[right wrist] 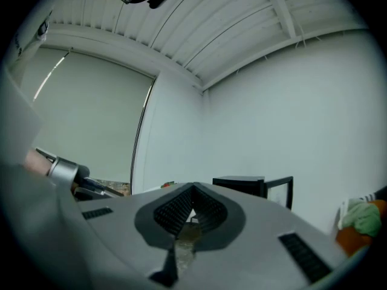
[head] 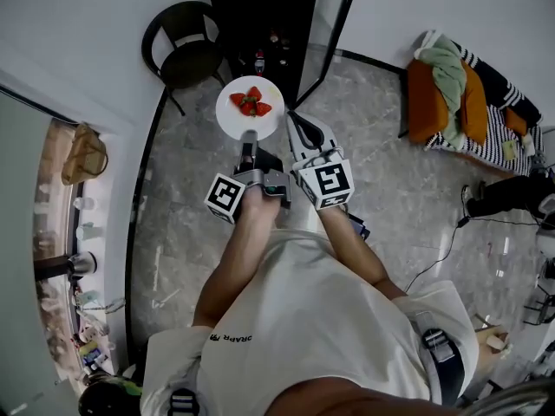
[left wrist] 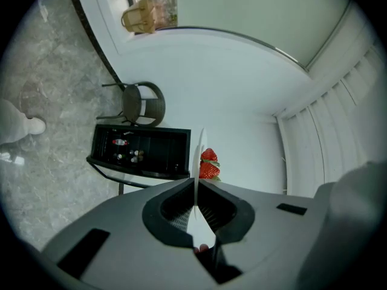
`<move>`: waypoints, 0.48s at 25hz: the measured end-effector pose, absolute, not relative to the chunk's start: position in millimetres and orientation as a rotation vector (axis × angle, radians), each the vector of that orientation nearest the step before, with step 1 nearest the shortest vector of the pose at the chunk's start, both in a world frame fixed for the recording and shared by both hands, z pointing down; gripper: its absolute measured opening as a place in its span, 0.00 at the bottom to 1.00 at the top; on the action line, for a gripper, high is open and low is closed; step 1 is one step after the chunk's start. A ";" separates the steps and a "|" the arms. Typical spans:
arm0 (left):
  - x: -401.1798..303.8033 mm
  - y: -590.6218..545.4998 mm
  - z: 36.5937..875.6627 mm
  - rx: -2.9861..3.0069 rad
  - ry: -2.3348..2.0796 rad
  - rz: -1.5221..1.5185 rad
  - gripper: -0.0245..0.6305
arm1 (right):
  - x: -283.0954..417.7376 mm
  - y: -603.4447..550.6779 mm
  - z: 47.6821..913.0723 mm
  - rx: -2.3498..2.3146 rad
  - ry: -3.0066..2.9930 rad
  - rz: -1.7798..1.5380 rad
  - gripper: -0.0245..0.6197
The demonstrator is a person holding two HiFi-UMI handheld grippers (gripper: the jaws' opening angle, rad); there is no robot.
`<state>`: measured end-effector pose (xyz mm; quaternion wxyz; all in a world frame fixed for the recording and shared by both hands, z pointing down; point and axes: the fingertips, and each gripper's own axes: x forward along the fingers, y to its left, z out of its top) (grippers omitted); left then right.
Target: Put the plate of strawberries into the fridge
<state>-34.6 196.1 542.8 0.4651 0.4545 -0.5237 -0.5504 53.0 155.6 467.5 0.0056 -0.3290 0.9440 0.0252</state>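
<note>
A white plate [head: 234, 118] carrying a few red strawberries [head: 250, 102] is held out level above the floor, its near rim pinched by my left gripper [head: 250, 142]. In the left gripper view the plate [left wrist: 200, 153] shows edge-on between the jaws, with the strawberries [left wrist: 208, 164] on its right side. The black fridge [head: 260, 16] stands just beyond the plate with its glass door [head: 328, 33] swung open; bottles show inside the fridge [left wrist: 142, 150]. My right gripper [head: 293, 121] is shut and empty, just right of the plate. Its own view shows the right gripper [right wrist: 192, 189] and the fridge [right wrist: 242, 185].
A black round chair [head: 182, 46] stands left of the fridge. An orange and striped sofa [head: 468, 102] with a green cloth is at the right. A cluttered counter [head: 78, 258] runs along the left, and cables [head: 442, 258] lie on the grey marble floor.
</note>
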 end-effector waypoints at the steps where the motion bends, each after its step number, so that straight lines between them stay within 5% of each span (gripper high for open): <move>1: -35.8 192.1 543.6 1.121 -1.284 -1.349 0.06 | 50.3 154.0 468.5 -1.025 2.950 0.086 0.06; 12: -85.2 90.0 541.7 1.098 -1.267 -1.323 0.06 | 9.9 46.3 474.3 -1.136 2.953 -0.004 0.06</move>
